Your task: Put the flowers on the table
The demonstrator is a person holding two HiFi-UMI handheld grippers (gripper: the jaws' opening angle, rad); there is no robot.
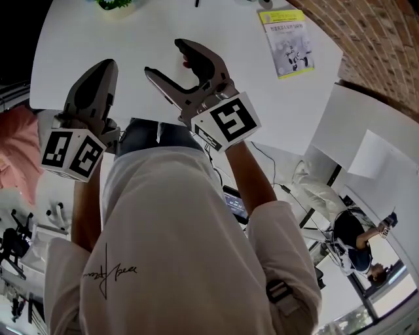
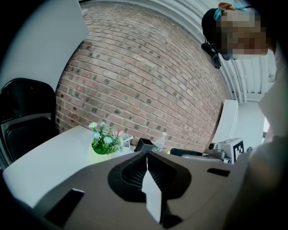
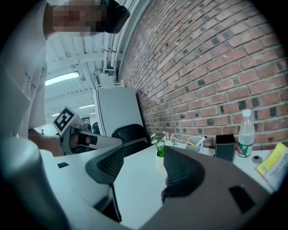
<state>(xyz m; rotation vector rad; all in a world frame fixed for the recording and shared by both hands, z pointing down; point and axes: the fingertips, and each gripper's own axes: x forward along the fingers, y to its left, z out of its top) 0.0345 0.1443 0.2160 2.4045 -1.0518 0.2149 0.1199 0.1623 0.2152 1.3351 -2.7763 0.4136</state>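
The flowers [image 1: 116, 4], a small green bunch with pale blue and white blooms, stand on the white table [image 1: 131, 39] at its far side. They also show as the flowers [image 2: 104, 140] in the left gripper view and the flowers [image 3: 162, 143] in the right gripper view, well beyond both grippers. My left gripper [image 1: 103, 69] hovers over the near left of the table, its jaws pressed together with nothing in them [image 2: 147, 164]. To its right my right gripper [image 1: 165, 59] is held above the table, jaws apart and empty [image 3: 144, 168].
A yellow-green booklet [image 1: 287, 42] lies at the table's right. Near the brick wall stand a clear bottle [image 3: 244, 128], a black box [image 3: 225, 146] and a small pen holder [image 3: 195, 143]. A black chair [image 3: 130, 134] sits beyond the table's far end.
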